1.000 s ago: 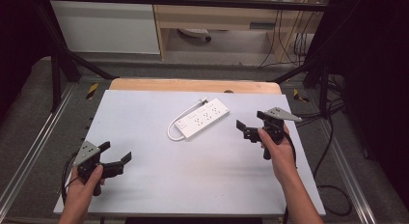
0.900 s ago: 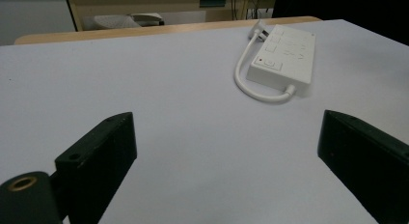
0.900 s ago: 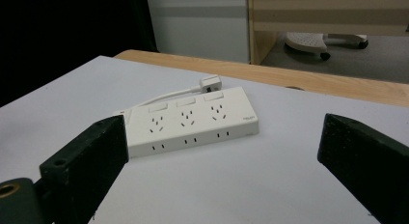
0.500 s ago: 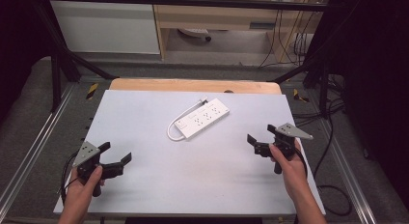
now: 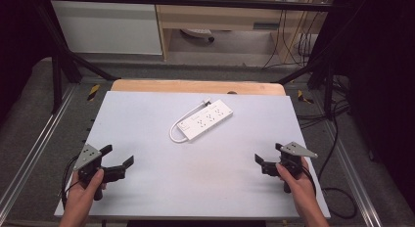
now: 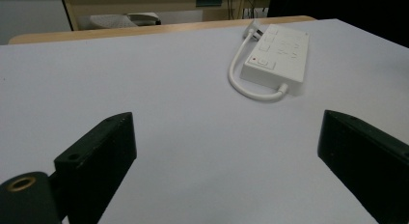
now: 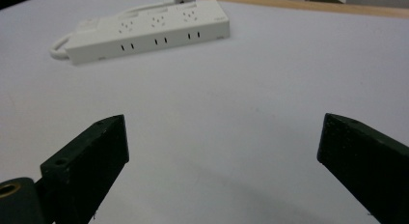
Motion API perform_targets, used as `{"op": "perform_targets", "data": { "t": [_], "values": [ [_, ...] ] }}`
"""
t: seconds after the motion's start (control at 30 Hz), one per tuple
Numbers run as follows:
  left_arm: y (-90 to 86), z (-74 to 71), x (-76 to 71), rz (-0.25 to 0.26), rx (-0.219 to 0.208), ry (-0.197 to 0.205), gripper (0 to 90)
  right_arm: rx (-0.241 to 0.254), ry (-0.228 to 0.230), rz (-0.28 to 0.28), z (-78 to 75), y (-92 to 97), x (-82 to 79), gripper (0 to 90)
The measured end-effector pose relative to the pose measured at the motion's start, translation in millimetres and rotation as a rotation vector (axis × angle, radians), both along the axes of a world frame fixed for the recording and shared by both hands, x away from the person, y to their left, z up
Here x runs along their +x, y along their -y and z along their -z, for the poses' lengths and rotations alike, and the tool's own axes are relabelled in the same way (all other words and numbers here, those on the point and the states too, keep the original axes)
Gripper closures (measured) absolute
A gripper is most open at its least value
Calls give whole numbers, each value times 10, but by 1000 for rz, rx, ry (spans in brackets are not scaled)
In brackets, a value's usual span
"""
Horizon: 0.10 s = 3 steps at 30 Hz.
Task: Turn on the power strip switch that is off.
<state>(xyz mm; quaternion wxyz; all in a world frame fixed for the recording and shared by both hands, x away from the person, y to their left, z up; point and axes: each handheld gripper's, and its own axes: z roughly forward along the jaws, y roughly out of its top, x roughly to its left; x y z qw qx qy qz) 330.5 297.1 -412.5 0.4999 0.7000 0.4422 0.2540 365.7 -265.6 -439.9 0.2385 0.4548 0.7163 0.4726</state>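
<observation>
Here, one white power strip (image 5: 204,121) on the table (image 5: 147,188), two grippers, left gripper (image 5: 118,160) and right gripper (image 5: 268,155), fingers wide apart, empty.

Both black tongs (image 5: 117,161) (image 5: 268,156) carry grey three-cornered top plates, blunt rectangular jaws and trailing black cables

Bare table (image 5: 147,119) all round, power strip (image 5: 204,120) sole obstacle, seemingly

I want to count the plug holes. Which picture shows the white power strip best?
The right gripper view: the power strip lies close, its top and side sockets sharp. The left gripper view shows its switch end and cord; the high view shows it whole but small.
</observation>
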Motion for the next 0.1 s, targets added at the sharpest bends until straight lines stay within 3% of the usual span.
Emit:
{"op": "perform_targets", "data": {
  "t": [0.1],
  "values": [
    [13, 1, 2, 0, 2, -1, 64, -67, -57, 28, 105, -11, 21, 46]
  ]
}}
